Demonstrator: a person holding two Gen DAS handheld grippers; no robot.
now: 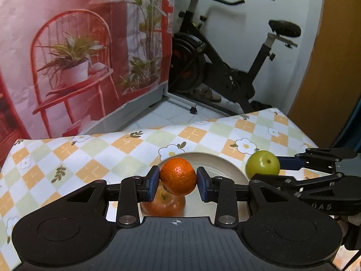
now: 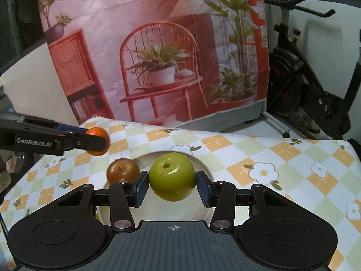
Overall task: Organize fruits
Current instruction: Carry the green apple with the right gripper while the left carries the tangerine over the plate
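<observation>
Holding one fruit per gripper above the plate

Clamping orange [image 1: 178, 176] in left gripper [image 1: 178, 181], green apple [image 2: 172, 176] in right gripper [image 2: 172, 186], both lifted clear of plate [image 2: 204, 163]. Red apple [image 2: 123, 170] resting on plate, directly under orange, nearer left. Right view showing red apple whole; left view mostly hiding it behind orange.

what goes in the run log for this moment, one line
left gripper: shut on orange | right gripper: shut on green apple | red apple: on plate | both held fruits above plate
</observation>
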